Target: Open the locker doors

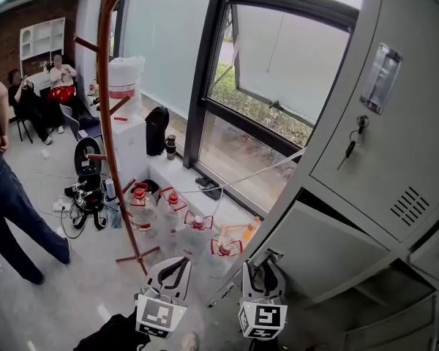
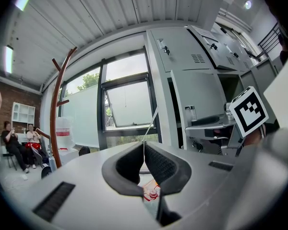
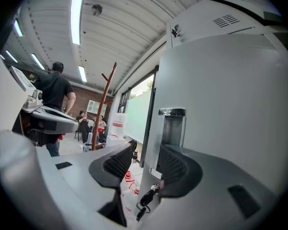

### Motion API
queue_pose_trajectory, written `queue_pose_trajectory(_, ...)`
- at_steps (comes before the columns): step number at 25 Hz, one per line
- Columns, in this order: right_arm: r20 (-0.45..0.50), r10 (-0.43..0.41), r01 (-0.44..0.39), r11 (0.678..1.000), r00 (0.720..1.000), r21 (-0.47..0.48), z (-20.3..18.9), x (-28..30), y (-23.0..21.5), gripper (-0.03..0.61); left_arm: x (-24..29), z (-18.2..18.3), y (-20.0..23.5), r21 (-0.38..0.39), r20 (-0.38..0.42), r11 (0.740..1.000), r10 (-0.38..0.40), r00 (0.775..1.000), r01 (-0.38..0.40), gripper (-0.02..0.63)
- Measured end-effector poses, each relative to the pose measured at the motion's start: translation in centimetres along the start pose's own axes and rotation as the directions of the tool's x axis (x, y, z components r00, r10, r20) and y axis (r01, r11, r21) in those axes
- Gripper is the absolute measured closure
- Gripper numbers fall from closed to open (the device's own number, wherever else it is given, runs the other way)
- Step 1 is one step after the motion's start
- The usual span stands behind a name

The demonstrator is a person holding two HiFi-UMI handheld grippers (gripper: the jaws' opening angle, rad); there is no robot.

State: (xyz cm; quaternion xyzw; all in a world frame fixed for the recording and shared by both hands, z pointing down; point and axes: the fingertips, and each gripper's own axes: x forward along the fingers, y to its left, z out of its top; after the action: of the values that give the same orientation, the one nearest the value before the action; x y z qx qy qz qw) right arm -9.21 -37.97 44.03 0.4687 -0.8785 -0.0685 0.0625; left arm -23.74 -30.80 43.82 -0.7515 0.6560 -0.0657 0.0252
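Observation:
The grey lockers (image 1: 395,159) fill the right of the head view. An upper door (image 1: 366,123) stands open, with a chrome recessed handle (image 1: 380,77) and a key (image 1: 355,134) in its lock. Below it a second door (image 1: 314,247) is swung out. My right gripper (image 1: 265,260) is at that door's free edge. In the right gripper view its jaws (image 3: 146,150) stand open around the door edge (image 3: 153,143), just below a chrome handle (image 3: 172,128) and above a hanging key (image 3: 148,200); the left pad is clear of the door. My left gripper (image 1: 180,262) hangs beside it, shut and empty (image 2: 144,146).
A tall wooden coat stand (image 1: 106,108) rises left of the grippers. Several red-capped water bottles (image 1: 197,221) lie on the floor under the window (image 1: 278,72). A person (image 1: 7,196) stands at far left and others sit at the back (image 1: 44,86). Cables and gear (image 1: 88,192) litter the floor.

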Motion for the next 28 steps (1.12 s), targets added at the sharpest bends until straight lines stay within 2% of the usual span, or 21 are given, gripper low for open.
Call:
queue_pose_trajectory(10, 0.002, -0.029, 0.029, 0.999, 1.0, -0.016, 0.1, -4.5, 2.2, 0.418, -3.8, 0.2, -1.6, 0.012, 0.014, 0.999, -0.031, 0.999, 0.031, 0.589)
queue_pose_trajectory(19, 0.0, -0.09, 0.09, 0.996, 0.996, -0.025, -0.1, -9.5, 3.6, 0.44, -8.0, 0.1, -3.3, 0.023, 0.029, 0.997, -0.077, 0.997, 0.076, 0.589)
queue_pose_trajectory(28, -0.013, -0.137, 0.137, 0.99, 0.99, -0.028, -0.4, -14.6, 4.2, 0.436, -11.6, 1.1, -6.0, 0.035, 0.069, 0.99, -0.139, 0.988, 0.137, 0.589)
